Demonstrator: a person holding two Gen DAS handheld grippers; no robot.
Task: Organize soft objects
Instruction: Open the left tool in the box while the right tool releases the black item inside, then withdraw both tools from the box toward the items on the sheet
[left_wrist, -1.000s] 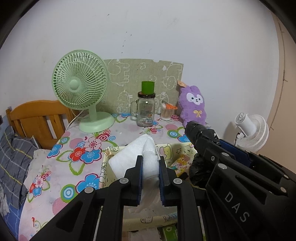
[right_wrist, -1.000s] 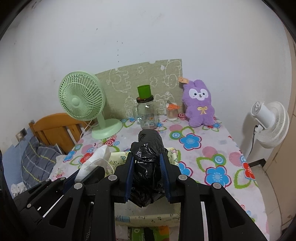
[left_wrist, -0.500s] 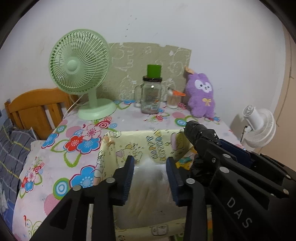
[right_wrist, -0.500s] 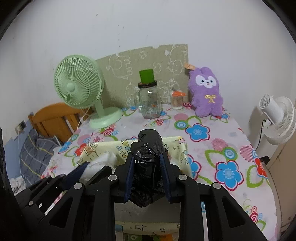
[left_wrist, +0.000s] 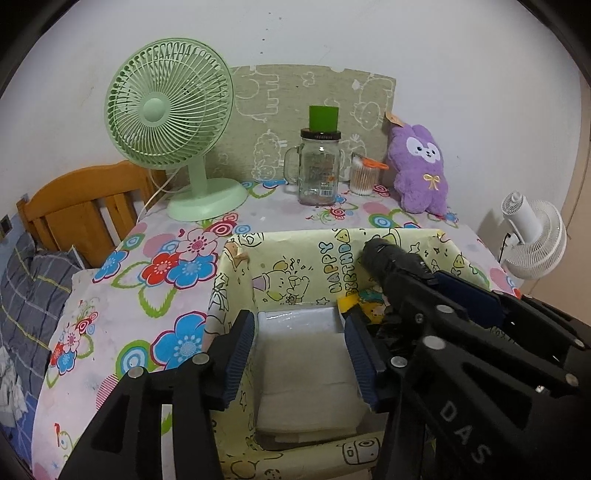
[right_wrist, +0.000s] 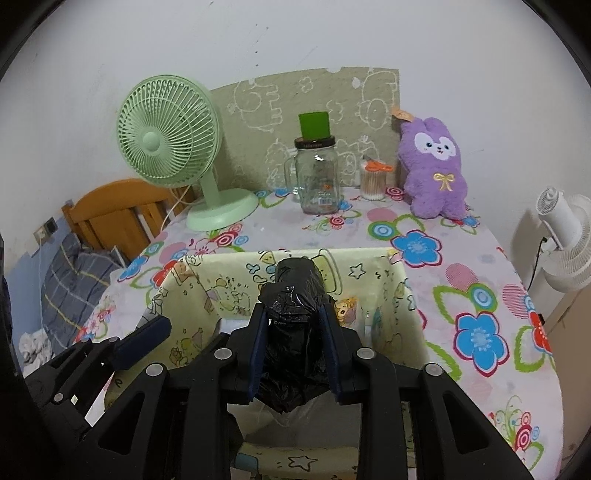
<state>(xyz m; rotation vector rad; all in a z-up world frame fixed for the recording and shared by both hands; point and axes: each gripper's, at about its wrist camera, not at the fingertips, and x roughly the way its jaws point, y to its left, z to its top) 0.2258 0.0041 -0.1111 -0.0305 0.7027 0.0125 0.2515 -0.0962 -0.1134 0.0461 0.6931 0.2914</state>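
Note:
A yellow cartoon-print box (left_wrist: 288, 245) stands on the flowered table. A white soft pack (left_wrist: 301, 369) lies flat inside it on the left. My left gripper (left_wrist: 301, 339) is open just above the pack, one finger on each side, not touching it. My right gripper (right_wrist: 293, 328) is shut on a roll of black plastic bags (right_wrist: 295, 291) and holds it over the box (right_wrist: 400, 291); the roll also shows in the left wrist view (left_wrist: 384, 254). A small printed packet (right_wrist: 347, 308) lies in the box's right part.
At the back of the table stand a green fan (left_wrist: 173, 122), a glass jar with a green cup on it (left_wrist: 319, 166), a cotton-swab tub (left_wrist: 364, 177) and a purple plush rabbit (left_wrist: 421, 170). A wooden bed frame (left_wrist: 77, 206) is left, a white fan (left_wrist: 532, 236) right.
My left gripper lowered the white pack into the box and opened, letting it go. The right gripper moved forward over the box, still holding the black roll.

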